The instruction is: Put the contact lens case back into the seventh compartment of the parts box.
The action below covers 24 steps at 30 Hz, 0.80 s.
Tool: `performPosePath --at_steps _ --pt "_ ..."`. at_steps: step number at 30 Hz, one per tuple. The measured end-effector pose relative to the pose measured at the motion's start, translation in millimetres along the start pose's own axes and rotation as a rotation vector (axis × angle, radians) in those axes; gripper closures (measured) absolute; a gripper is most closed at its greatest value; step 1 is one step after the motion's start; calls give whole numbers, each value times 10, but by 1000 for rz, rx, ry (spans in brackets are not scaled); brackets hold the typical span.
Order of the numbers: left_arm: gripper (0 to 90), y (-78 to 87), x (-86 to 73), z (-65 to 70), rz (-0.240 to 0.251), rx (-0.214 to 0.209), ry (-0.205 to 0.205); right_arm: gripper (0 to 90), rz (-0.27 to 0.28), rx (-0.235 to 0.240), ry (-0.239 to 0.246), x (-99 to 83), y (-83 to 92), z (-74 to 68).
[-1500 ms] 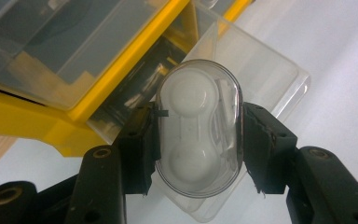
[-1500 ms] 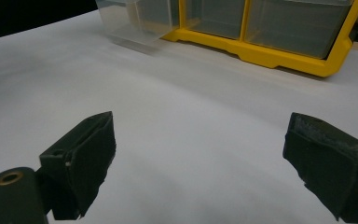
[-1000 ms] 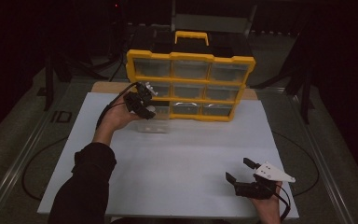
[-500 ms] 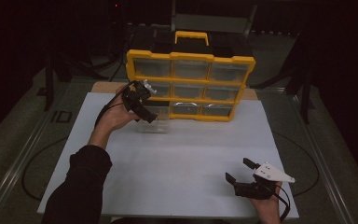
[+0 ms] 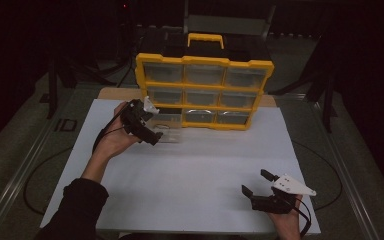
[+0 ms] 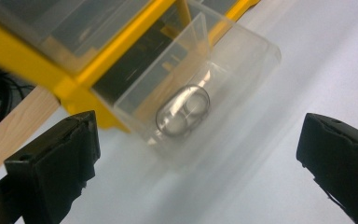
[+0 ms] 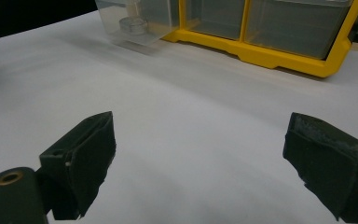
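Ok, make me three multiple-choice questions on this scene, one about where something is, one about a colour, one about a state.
1. Where does the small round object lie?
A. in the pulled-out clear drawer
B. on the white table
C. between the jaws of the right gripper

2. What colour is the frame of the organizer?
A. red
B. yellow
C. blue

3. How do the jaws of the left gripper stand?
A. shut on the drawer
B. shut on nothing
C. open, nothing gripped

Answers:
1 A: the left gripper view shows it inside the drawer's clear walls.
2 B: the high view shows a yellow frame and handle.
3 C: the two jaws stand wide apart before the drawer, having just opened.
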State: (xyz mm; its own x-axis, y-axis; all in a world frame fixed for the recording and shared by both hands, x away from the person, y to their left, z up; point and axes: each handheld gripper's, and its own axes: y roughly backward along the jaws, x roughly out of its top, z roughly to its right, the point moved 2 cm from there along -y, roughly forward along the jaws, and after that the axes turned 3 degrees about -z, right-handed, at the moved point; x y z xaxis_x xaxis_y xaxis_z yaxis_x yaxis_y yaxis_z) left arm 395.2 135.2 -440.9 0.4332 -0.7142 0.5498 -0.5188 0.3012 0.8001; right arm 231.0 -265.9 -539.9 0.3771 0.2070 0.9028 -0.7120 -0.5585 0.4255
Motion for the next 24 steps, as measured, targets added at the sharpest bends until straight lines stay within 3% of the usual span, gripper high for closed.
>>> performPosePath --at_steps 9,15,19,24 --pt "3 67 -441 182 87 -3 54 91 -2 3 6 1 -6 -17" --pt "4 101 -776 322 170 -3 113 91 1 6 6 1 -10 -22" --pt "3 88 -1002 409 221 9 163 91 0 10 7 2 -22 -30" --pt "3 137 -1247 474 285 33 197 90 6 15 3 7 -14 -43"
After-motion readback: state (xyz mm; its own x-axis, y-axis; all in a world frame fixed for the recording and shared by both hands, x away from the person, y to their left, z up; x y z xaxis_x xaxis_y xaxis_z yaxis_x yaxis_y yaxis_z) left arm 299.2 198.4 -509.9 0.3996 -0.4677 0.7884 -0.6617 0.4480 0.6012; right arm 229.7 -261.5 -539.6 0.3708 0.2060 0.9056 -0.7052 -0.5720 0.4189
